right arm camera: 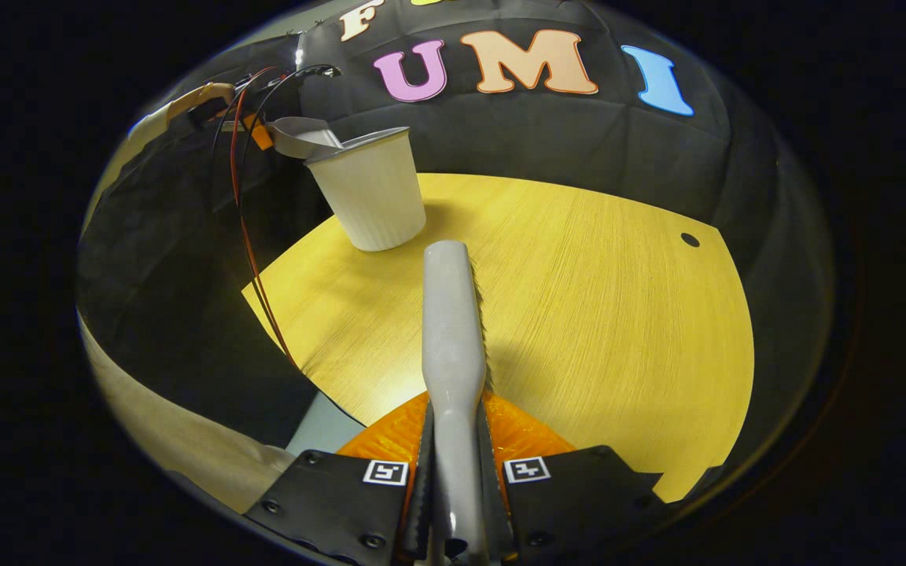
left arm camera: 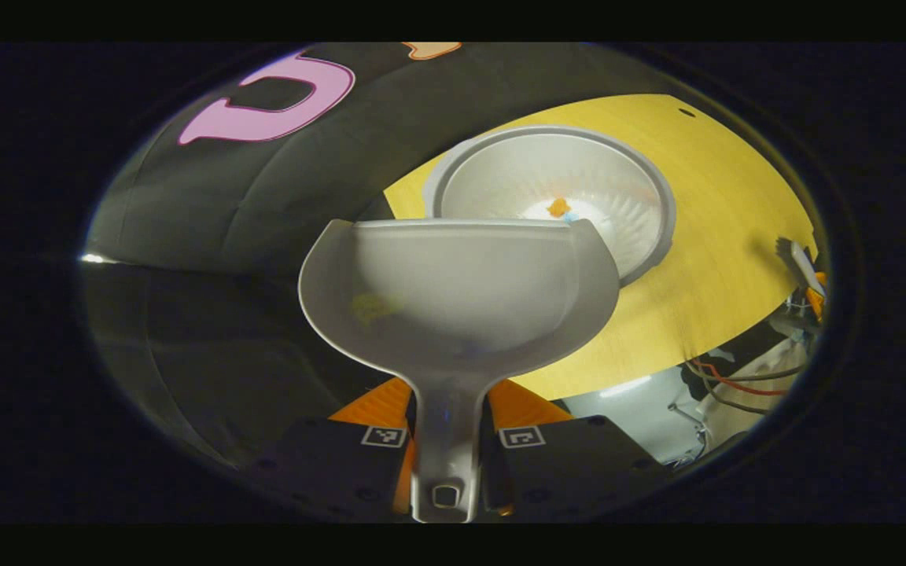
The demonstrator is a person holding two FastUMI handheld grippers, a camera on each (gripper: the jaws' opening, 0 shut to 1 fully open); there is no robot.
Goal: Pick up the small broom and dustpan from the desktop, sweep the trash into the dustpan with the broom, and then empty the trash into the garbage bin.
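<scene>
Because the last step of the task is to tip the sweepings out, the left gripper (left arm camera: 447, 440) holds the dustpan (left arm camera: 457, 303) up over the garbage bin (left arm camera: 642, 196), its jaws closed tight on either side of the pan's narrow handle. In the left gripper view the pan's front lip sits across the near rim of the bin, so anything sliding off would fall inside; a few small scraps (left arm camera: 559, 209), one orange, already lie on the bin's pale ribbed bottom. A faint yellowish patch shows on the pan's floor, and I cannot tell whether it is a leftover bit of trash or only a reflection. The bin stands near the edge of the yellow desktop (left arm camera: 728, 228), which probably makes it easy to reach from the side. In the right gripper view the same bin shows at upper left with the pan's edge resting over its rim. The right gripper (right arm camera: 453, 479) is well apart from the bin, over the middle of the desktop, its jaws clamped on the handle of the small broom (right arm camera: 451, 314), which points forward with its bristles showing along the right side. I judge it is held clear, its sweeping done.
</scene>
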